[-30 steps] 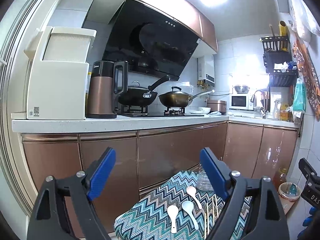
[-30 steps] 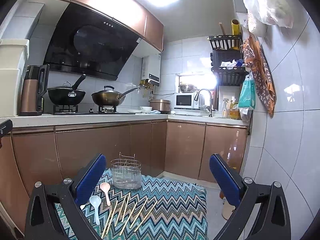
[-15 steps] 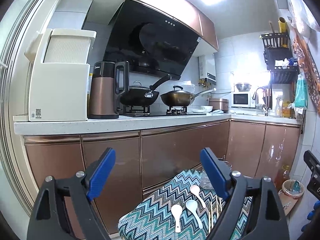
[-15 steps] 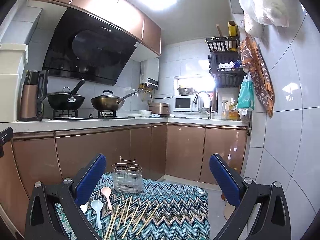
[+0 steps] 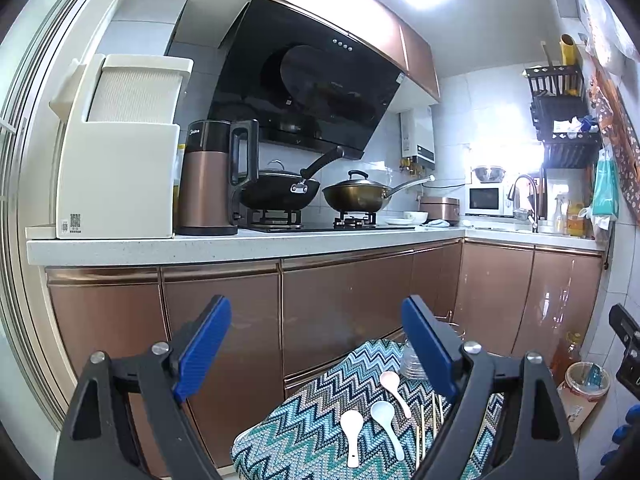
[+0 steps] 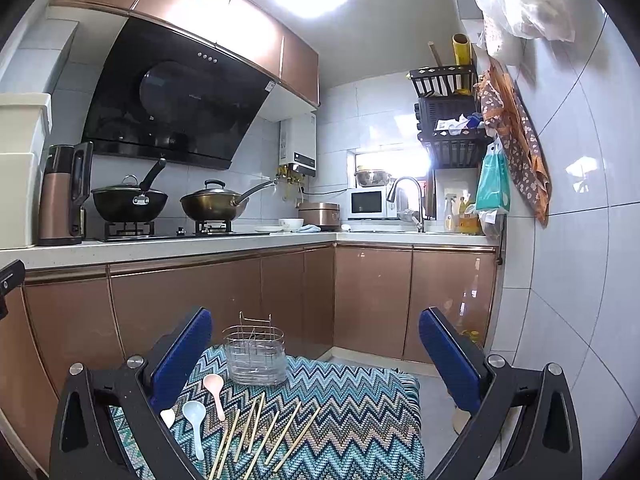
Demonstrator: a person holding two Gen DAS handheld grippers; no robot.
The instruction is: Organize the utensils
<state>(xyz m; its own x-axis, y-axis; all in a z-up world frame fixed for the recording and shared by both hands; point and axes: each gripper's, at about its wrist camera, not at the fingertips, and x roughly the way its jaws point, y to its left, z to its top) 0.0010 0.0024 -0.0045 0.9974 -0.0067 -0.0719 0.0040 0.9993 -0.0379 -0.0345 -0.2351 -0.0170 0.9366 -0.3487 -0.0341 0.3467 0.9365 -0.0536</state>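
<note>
Both the left claw (image 5: pixel 316 350) and the right claw (image 6: pixel 316 358) hang spread wide and empty above a small bench draped in a teal zigzag-patterned cloth (image 6: pixel 360 412). On the cloth lie a pink plastic spoon (image 6: pixel 214 390), a pale blue plastic spoon (image 6: pixel 195 420) and a white plastic spoon (image 5: pixel 351 430) side by side. Just right of them is a loose scatter of wooden chopsticks (image 6: pixel 264 432), and a wire-and-clear-plastic utensil holder (image 6: pixel 255 354) stands upright at the far edge.
</note>
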